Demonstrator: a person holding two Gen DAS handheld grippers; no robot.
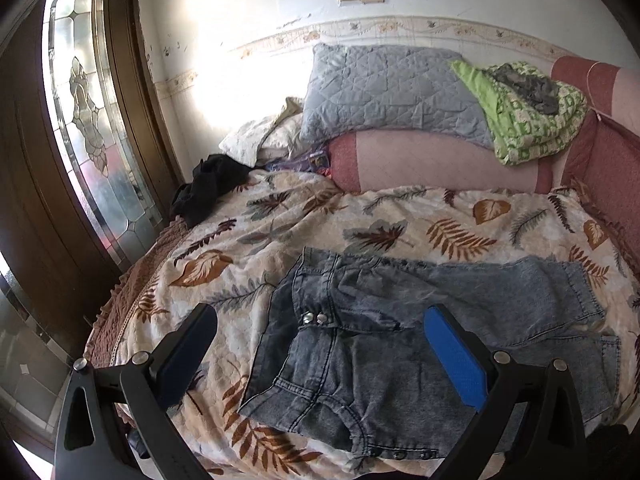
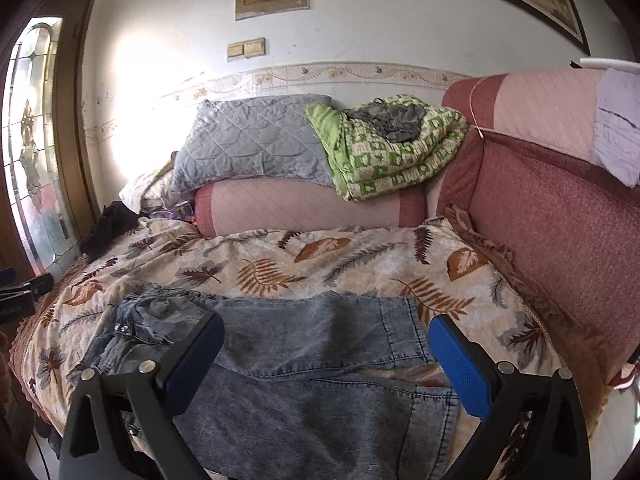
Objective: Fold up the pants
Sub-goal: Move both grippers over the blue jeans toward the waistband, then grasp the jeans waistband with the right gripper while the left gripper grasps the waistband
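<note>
Nearby, black clothing (image 1: 208, 188), probably, beside pants (image 1: 400, 332).

The left gripper (image 1: 320, 320) is held with its two fingers (image 1: 454, 354) spread wide, nothing gripped between them. The right gripper (image 2: 326, 328) is likewise held wide apart and empty, its fingers (image 2: 460, 364) pointed forward.

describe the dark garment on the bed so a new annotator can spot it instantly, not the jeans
Start at the wooden door with the leaded glass panel on the left. Where the leaf-print bedspread meets that door side, near the pillows, lies a crumpled black garment. It is the only black item on the bed, bunched in a heap, unlike the grey-blue denim pants spread flat near both grippers.
</note>
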